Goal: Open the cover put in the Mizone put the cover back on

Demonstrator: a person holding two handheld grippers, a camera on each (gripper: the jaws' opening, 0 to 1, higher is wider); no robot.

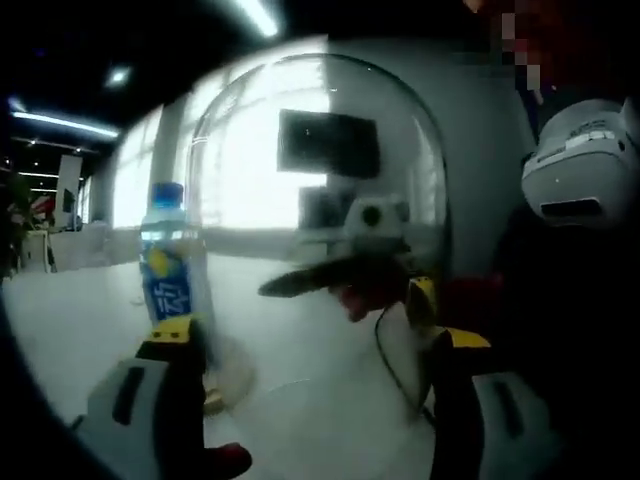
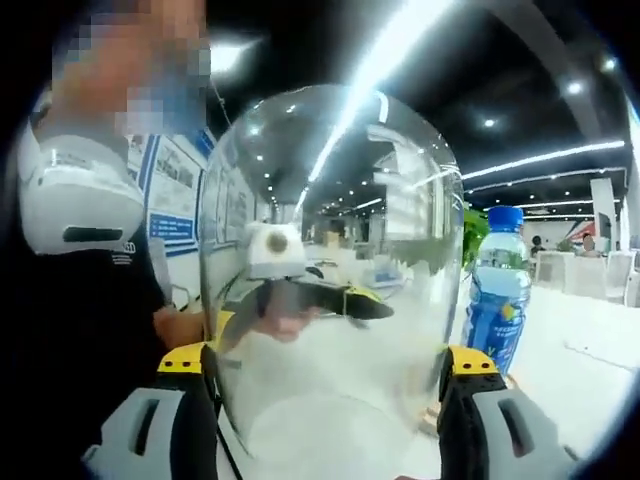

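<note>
cover (image 2: 330, 270): clear dome, empty, gripped by both tools | Mizone bottle (image 1: 170, 262): upright on table, outside dome

Both views are soft and slightly smeared, bending hard toward the edges. In the left gripper view, blown-out window light behind the clear dome (image 1: 320, 200) floods the centre, leaving ten o'clock and three o'clock dim. In the right gripper view, ceiling strip lights (image 2: 400, 60) streak from twelve toward two o'clock and glare on the dome's glass.
</note>
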